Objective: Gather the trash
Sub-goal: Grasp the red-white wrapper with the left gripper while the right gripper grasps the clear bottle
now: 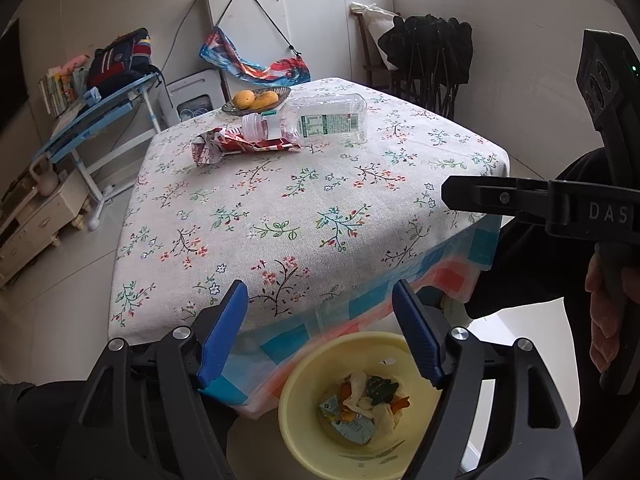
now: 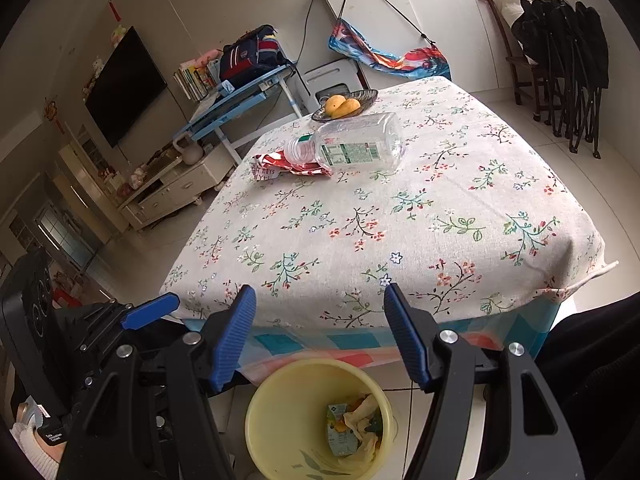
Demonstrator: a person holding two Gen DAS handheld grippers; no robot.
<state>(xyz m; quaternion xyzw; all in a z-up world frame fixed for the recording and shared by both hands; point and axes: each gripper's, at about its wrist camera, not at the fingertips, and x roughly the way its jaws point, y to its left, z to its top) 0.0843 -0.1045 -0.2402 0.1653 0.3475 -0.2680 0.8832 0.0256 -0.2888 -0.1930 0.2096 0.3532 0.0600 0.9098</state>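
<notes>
A yellow bin [image 1: 304, 364] [image 2: 272, 392] stands on the floor at the table's near edge, with a small carton, peels and paper inside. My left gripper [image 1: 320, 292] is open above it with nothing between its blue pads. My right gripper [image 2: 320, 296] is open too, over the table edge and the bin, also holding nothing. An empty clear plastic bottle [image 1: 320, 118] [image 2: 356, 142] lies on its side at the far end of the floral tablecloth [image 1: 280, 200] [image 2: 400, 216]. Its neck rests on a crumpled red-and-white wrapper [image 1: 240, 146] [image 2: 288, 168].
A dark dish of yellow fruit [image 1: 256, 100] [image 2: 344, 105] sits at the table's far corner. Behind stand a white cabinet [image 1: 312, 20], a blue desk [image 2: 236, 100] and dark folded chairs [image 2: 568, 60]. The right gripper's body [image 1: 540, 204] reaches in beside the left gripper.
</notes>
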